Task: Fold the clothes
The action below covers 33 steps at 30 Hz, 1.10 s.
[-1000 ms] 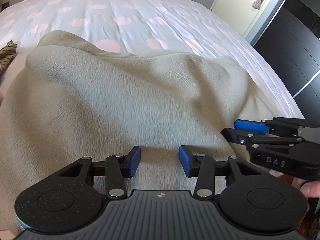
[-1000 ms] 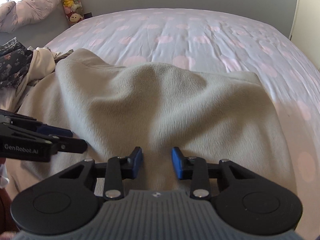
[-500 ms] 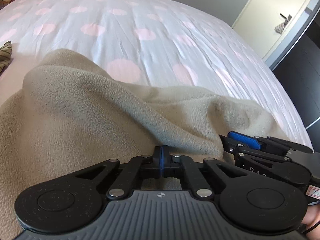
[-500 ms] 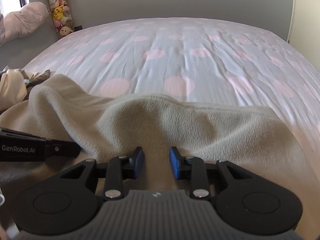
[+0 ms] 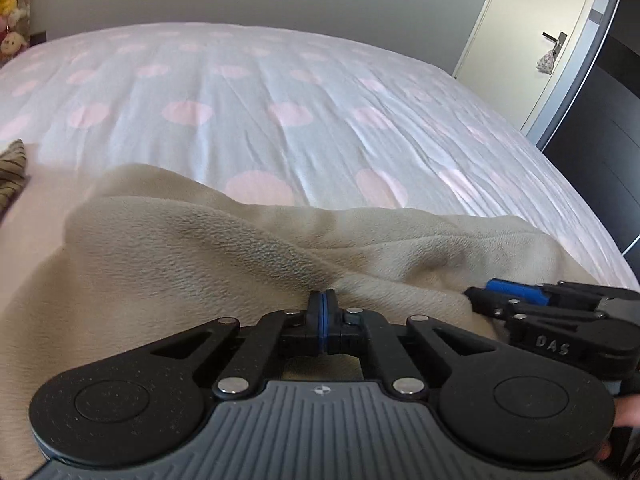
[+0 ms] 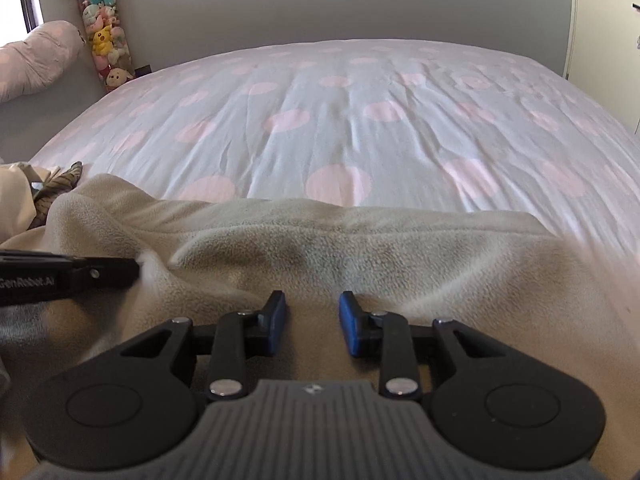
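Note:
A beige fleece garment (image 5: 192,264) lies bunched at the near edge of the bed and also fills the lower half of the right wrist view (image 6: 360,248). My left gripper (image 5: 325,308) is shut, its blue pads pressed together on a ridge of the fleece. My right gripper (image 6: 312,316) is open, its blue pads a hand's width apart and resting on the fleece with nothing between them. The right gripper shows at the right of the left wrist view (image 5: 520,300); the left gripper shows at the left of the right wrist view (image 6: 80,272).
The bed (image 6: 360,100) has a white cover with pink dots stretching far ahead. A pile of other clothes (image 6: 36,192) lies at the left, with a striped piece (image 5: 12,164) beside it. A door (image 5: 532,40) and dark wardrobe (image 5: 600,120) stand right.
My left gripper has closed on the fleece. Both grippers have moved lower and towards the near edge, so more bed shows. The right gripper stays open.

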Each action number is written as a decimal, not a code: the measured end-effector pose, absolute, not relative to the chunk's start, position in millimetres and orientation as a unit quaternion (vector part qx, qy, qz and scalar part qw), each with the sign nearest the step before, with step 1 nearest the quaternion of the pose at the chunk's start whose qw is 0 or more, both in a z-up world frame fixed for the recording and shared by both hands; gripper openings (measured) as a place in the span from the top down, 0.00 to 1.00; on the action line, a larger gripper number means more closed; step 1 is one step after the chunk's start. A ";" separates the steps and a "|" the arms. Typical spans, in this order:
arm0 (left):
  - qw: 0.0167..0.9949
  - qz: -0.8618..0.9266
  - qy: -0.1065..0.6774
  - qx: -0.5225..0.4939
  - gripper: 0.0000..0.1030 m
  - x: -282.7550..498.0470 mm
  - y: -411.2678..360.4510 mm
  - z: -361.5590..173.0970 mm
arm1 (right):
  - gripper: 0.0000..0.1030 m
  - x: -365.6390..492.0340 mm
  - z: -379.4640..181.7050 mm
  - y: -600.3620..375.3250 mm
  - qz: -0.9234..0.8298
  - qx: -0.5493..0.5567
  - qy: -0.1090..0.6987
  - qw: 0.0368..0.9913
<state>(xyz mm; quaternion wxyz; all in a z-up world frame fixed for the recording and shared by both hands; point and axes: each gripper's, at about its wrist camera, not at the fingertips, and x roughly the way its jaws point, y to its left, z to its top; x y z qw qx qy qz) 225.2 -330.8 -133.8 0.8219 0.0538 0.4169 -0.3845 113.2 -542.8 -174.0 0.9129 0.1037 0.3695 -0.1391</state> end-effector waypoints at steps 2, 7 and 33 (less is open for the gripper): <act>0.829 -0.372 0.414 0.056 0.99 219.4 -314.1 -129.2 | 0.69 98.8 -171.3 -538.6 -0.145 0.097 0.369 0.913; 0.840 -0.337 0.422 0.054 0.99 212.3 -273.7 -126.4 | 0.69 65.2 -165.7 -532.2 -0.153 0.088 0.377 0.909; 0.839 -0.306 0.428 0.140 0.77 223.2 -257.5 -104.3 | 0.56 83.2 -116.9 -514.9 -0.087 0.075 0.405 0.907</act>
